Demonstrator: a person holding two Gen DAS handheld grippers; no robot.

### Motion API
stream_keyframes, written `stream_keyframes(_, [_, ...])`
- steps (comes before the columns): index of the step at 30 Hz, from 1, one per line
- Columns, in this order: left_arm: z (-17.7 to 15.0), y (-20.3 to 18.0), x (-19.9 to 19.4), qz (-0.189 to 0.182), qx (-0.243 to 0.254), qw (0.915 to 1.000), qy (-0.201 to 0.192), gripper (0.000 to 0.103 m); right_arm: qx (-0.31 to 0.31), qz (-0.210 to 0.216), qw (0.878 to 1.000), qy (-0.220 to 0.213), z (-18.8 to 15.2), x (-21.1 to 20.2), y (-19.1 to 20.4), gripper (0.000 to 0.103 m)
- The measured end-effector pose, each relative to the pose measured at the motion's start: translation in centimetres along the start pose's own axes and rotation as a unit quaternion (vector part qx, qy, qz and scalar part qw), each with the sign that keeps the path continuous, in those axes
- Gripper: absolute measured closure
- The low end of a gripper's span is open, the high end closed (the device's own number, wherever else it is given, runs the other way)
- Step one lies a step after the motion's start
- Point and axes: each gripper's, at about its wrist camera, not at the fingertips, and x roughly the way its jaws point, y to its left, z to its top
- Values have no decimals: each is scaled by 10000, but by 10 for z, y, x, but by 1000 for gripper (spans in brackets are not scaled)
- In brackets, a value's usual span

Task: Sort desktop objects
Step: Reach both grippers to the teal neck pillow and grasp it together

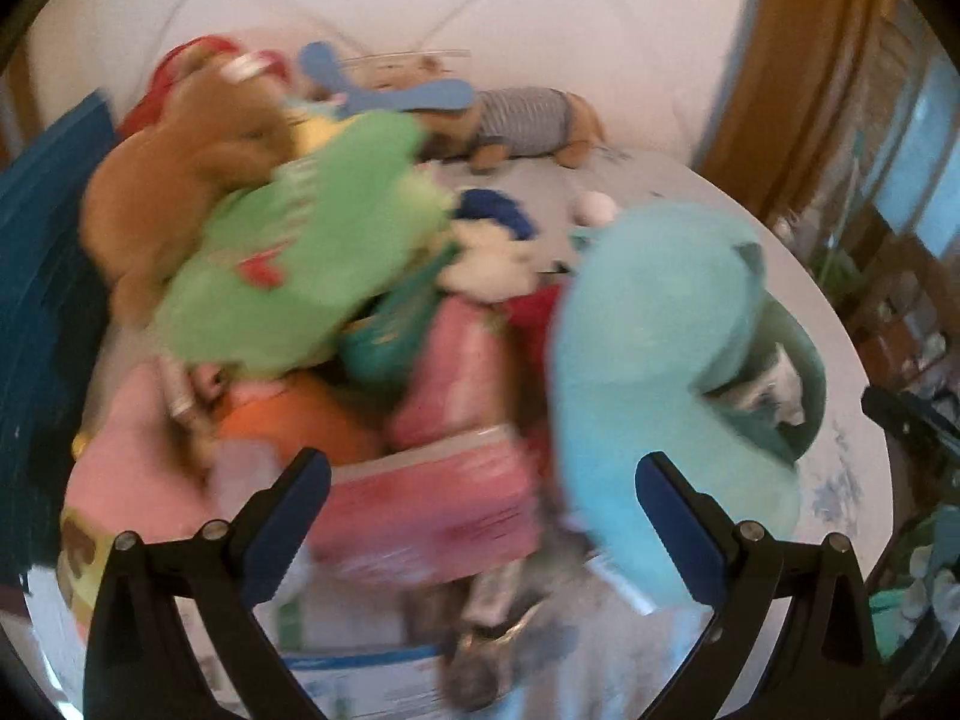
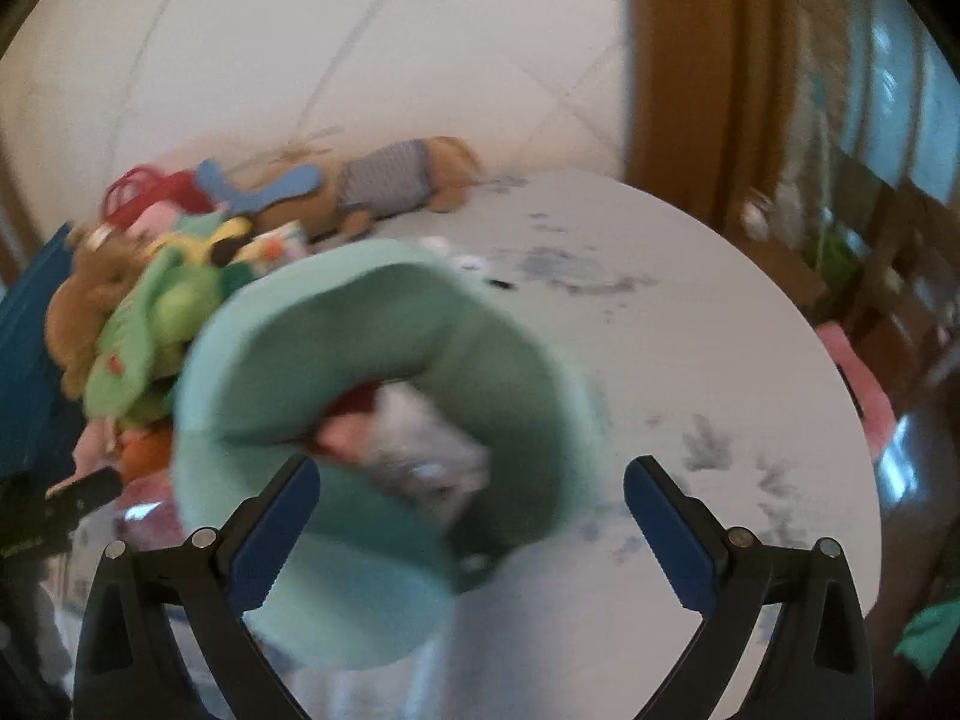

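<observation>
Two blue-padded fingers of the left gripper (image 1: 483, 516) stand spread wide with nothing between them, aimed at a blurred heap of soft toys and packets on the round white table (image 1: 840, 480). In this left wrist view the pink packet (image 1: 432, 516) lies straight ahead, just beyond the fingertips, its long side running across the gap, so it looks the readiest thing for this hand. Above it are a green plush (image 1: 300, 252), a brown plush (image 1: 180, 180) and an orange object (image 1: 288, 420), piled touching one another; a striped-shirt plush dog (image 1: 528, 120) lies apart at the far edge. To the right of the fingers sits the teal U-shaped neck pillow (image 1: 648, 360), overlapping the right pad (image 1: 678, 528); whether it touches, I cannot tell. No bin or tray shows, so nothing is sorted into a container. In the right wrist view the right gripper (image 2: 471, 531) is likewise spread and empty, and the same pillow (image 2: 336, 360) fills the space ahead and left of centre, its curve arching over the left pad (image 2: 273, 534), open ends toward the camera. I judge the right hand nearer to it; a small shift leftward would centre one limb between the pads.
</observation>
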Motion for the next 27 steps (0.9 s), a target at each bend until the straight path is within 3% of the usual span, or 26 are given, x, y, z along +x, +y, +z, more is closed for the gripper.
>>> stream_keyframes(6, [23, -50, 35, 289, 113, 9993, 204, 0, 228, 141, 9995, 171, 19, 31, -46, 0])
stream_keyframes(15, [30, -67, 77, 266, 39, 9976, 642, 0, 351, 854, 9922, 839, 33, 108, -52, 0])
stream_keyframes(19, [27, -74, 86, 386, 141, 9964, 743, 0, 296, 714, 9899, 1186, 29, 142, -50, 0])
stream_keyframes(24, [23, -74, 89, 355, 202, 9967, 708, 1, 274, 674, 9906, 1158, 23, 135, -51, 0])
stream_keyframes(27, [18, -79, 86, 319, 307, 9972, 602, 9, 241, 653, 9912, 1125, 18, 135, -52, 0])
